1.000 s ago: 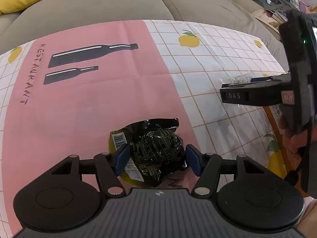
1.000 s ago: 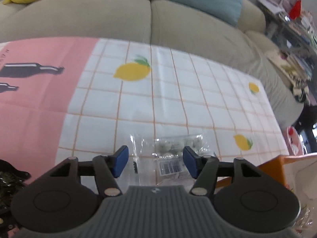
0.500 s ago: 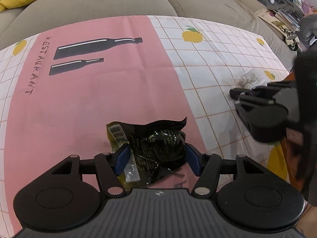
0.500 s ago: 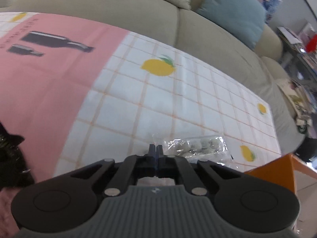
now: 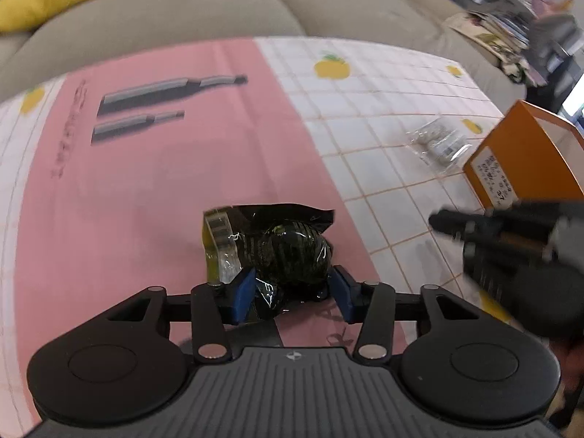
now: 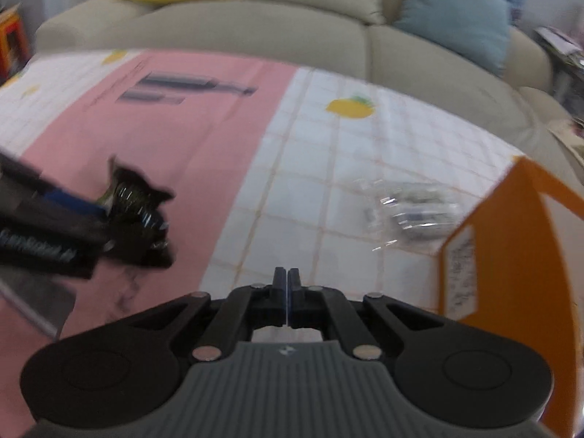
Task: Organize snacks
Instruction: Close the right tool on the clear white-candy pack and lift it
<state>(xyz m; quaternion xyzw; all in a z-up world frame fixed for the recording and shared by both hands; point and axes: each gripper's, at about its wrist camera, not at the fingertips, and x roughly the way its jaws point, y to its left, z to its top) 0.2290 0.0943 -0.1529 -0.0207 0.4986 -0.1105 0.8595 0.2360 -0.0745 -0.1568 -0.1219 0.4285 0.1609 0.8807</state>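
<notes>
One orange box (image 5: 525, 160), contents hidden; clear packet (image 5: 438, 142) beside.

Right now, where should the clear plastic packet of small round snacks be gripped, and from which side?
Grip the clear plastic packet at its flat crinkled edge on the side away from the orange cardboard box. It lies flat on the checked cloth with its far end close beside the box wall. The right gripper, shut and empty, would likely come in low from that open side.

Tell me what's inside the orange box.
Only a pale inner wall of the orange box shows; its near side hides any contents. The clear snack bag lies outside, beside it.
</notes>
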